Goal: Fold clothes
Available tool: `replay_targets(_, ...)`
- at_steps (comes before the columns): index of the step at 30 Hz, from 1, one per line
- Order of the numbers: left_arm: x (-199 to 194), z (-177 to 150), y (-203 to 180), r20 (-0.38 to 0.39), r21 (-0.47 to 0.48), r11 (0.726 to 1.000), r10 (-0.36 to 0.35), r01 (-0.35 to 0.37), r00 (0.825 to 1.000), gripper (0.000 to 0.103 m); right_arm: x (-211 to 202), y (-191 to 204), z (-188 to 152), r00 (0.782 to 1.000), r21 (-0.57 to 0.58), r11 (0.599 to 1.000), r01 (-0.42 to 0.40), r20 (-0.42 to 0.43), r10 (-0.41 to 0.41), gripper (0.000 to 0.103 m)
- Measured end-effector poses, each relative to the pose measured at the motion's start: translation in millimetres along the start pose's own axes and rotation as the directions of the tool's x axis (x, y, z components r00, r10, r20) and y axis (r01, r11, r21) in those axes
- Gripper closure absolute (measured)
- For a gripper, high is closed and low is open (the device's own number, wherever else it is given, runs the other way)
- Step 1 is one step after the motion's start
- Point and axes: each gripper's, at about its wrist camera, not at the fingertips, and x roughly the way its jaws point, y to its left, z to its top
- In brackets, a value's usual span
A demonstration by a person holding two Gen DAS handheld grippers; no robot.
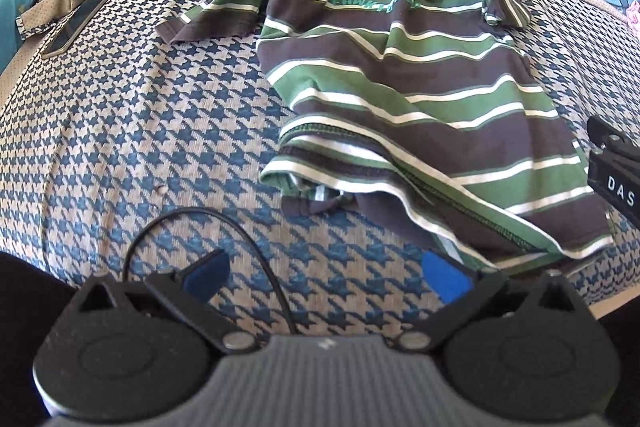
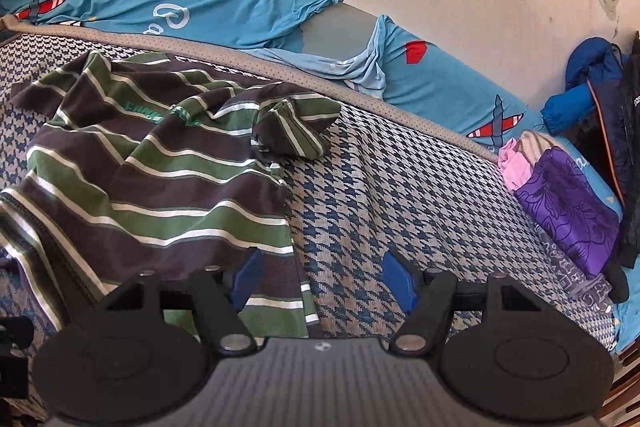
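A dark grey, green and white striped T-shirt [image 1: 404, 83] lies rumpled on the houndstooth mat [image 1: 152, 131], collar end far, hem near and partly turned over. My left gripper [image 1: 326, 277] hovers open over bare mat just short of the hem's left corner, nothing between its blue pads. In the right wrist view the same shirt [image 2: 160, 163] fills the left half, one sleeve bunched up [image 2: 292, 131]. My right gripper [image 2: 324, 279] stands open above the shirt's near right corner; its left pad is over the fabric, its right pad over the mat. Its black body shows at the left wrist view's right edge [image 1: 618, 167].
A blue sheet with aeroplane prints [image 2: 200, 7] lines the far side by the wall. Folded purple, pink and patterned clothes [image 2: 564, 211] are stacked at the right, dark jackets [image 2: 608, 115] behind them. A phone-like slab [image 1: 76, 23] lies at the mat's far left. A thin black cable [image 1: 224, 223] loops by my left gripper.
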Motion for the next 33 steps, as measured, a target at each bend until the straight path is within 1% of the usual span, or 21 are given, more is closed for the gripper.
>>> replay_targets(6,-0.5,-0.2,-3.1,0.003,0.011,1.000,-0.001,0.001,1.000,0.000,-1.6,-3.7,1.4,1.000,0.027,1.000,-0.007,-0.003,0.007,0.037)
replay_targets(11,-1.7,-0.3,-3.0,0.006,0.014,1.000,-0.010,0.010,1.000,0.000,0.9,-10.4,2.9,0.999,0.079,0.996,-0.035,-0.030,0.037,0.037)
replay_targets(18,-3.8,-1.1,-2.7,0.012,0.020,1.000,-0.014,0.014,1.000,0.000,0.7,-14.3,4.1,0.998,0.121,0.992,-0.041,-0.042,0.046,0.037)
replay_targets(28,-5.7,-0.4,-5.9,0.024,0.023,1.000,-0.011,0.011,1.000,0.000,-1.1,-15.5,4.0,0.998,0.130,0.990,-0.050,-0.038,0.055,0.037)
replay_targets(33,-9.1,1.2,-8.6,0.047,0.025,1.000,-0.004,0.003,0.999,0.000,-2.4,-18.1,3.2,0.998,0.139,0.989,-0.053,-0.036,0.058,0.038)
